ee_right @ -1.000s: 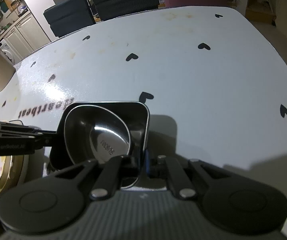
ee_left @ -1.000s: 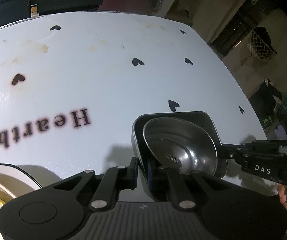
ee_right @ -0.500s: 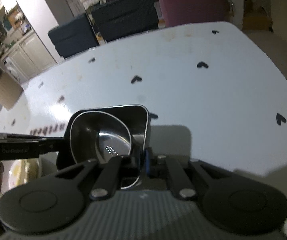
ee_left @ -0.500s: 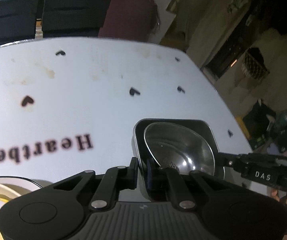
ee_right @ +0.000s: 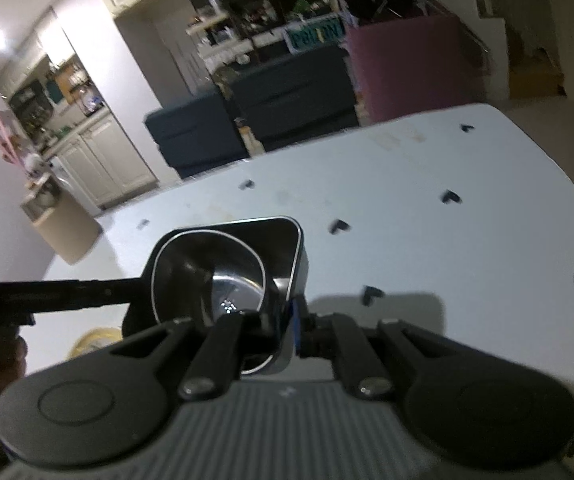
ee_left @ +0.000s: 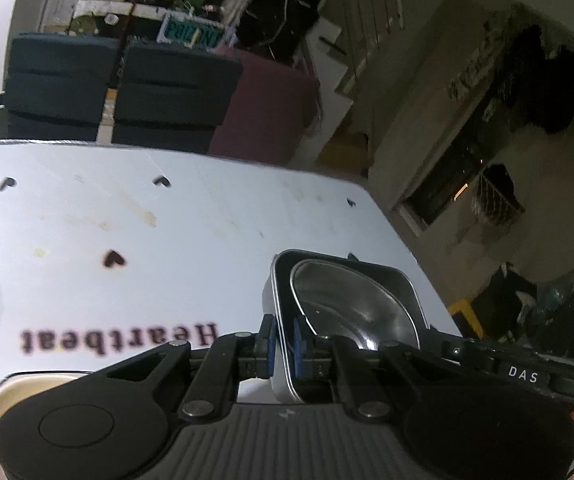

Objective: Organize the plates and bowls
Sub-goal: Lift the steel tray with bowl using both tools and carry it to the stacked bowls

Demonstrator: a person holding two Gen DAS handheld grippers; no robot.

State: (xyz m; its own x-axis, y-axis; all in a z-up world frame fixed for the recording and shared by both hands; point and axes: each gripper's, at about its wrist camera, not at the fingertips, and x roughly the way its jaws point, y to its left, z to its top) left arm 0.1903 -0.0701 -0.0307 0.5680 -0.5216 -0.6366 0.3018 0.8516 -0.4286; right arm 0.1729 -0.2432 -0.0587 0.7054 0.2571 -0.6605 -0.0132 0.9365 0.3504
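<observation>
Two handheld grippers share one load above a white table (ee_left: 87, 216) printed with black hearts. The left gripper (ee_left: 284, 340) pinches the near wall of a square steel tray (ee_left: 407, 284), blue pads pressed to either side of the rim. The right gripper (ee_right: 289, 316) pinches the opposite wall of the same tray, its jaws closed on the rim near a corner. A round steel bowl (ee_left: 351, 308) sits nested inside the tray, mouth up.

The tray hangs directly ahead of each gripper, touching the fingertips, and appears to be held clear of the table, judging by the shadow cast on the white surface in the right wrist view. Its opening faces upward and it looks close to level. Being nearly square, it has no marked long axis; the line that matters runs between the two gripped walls, from one gripper across to the other. Neither hand is nearer, since both are already on it.

A cream plate with a yellow centre (ee_right: 95, 340) lies on the table below and to the left of the tray, at the lower left edge of the left wrist view. Any set-down probably depends on both grippers keeping the tray level so the bowl does not slide.
</observation>
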